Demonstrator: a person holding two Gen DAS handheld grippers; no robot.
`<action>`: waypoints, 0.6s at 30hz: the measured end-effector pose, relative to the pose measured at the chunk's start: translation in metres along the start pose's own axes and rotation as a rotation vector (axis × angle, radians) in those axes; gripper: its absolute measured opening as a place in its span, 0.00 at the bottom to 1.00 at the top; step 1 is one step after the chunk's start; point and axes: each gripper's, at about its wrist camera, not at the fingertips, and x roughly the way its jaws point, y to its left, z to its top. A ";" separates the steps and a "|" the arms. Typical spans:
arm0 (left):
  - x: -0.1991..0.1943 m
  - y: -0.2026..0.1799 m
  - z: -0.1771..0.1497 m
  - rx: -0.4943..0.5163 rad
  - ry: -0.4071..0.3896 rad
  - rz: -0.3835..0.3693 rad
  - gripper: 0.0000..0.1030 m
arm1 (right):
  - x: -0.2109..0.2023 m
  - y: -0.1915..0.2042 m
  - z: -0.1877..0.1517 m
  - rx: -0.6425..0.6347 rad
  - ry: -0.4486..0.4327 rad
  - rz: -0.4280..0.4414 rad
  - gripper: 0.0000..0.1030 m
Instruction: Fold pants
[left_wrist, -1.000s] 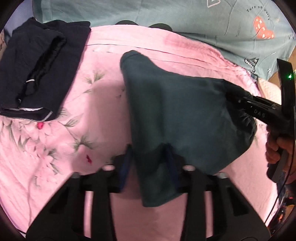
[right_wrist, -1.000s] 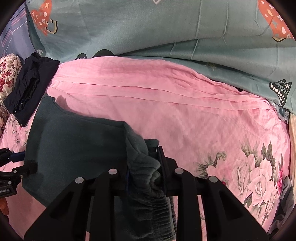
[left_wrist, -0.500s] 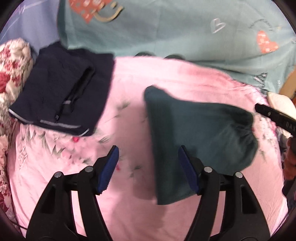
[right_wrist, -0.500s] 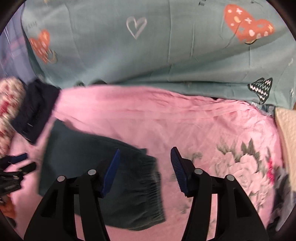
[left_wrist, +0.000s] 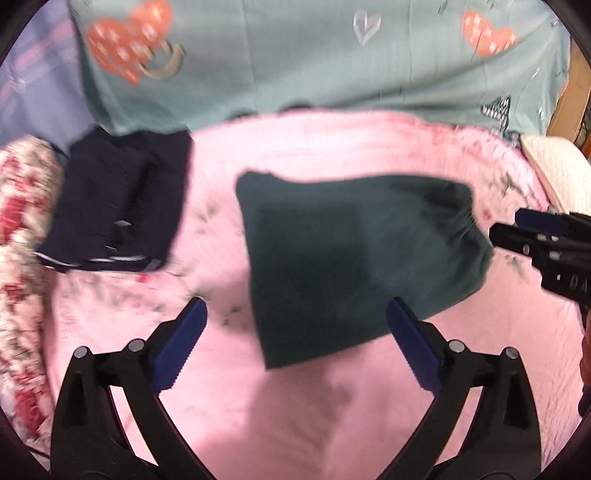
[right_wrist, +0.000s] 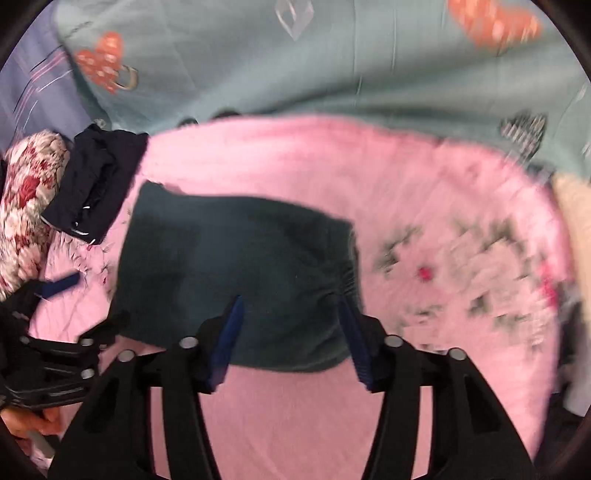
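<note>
Reading — perhaps "DA" — on right tongs (left_wrist: 524, 232).

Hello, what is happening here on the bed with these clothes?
A person is folding pants with two tools. The dark green pants lie folded on the pink bedsheet, held by nothing. The left hand-held gripper is opening wide with nothing between its pads; the right hand-held gripper stands open above the pants. A dark navy garment lies folded beside them.

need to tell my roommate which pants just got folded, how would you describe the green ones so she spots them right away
Start at the pink floral sheet covering the bed. Near its middle lies a flat folded rectangle, the dark green pants, with a gathered elastic waistband on the right. The other folded garment, left by the floral pillow, is navy with pale trim.
</note>
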 end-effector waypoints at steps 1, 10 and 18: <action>-0.013 0.000 -0.001 -0.007 -0.009 0.007 0.96 | -0.016 0.006 -0.002 -0.006 -0.018 0.000 0.55; -0.116 -0.016 -0.035 -0.042 -0.085 0.076 0.98 | -0.111 0.020 -0.038 -0.024 -0.119 0.017 0.55; -0.157 -0.024 -0.069 -0.054 -0.106 0.097 0.98 | -0.151 0.020 -0.082 -0.035 -0.151 0.035 0.55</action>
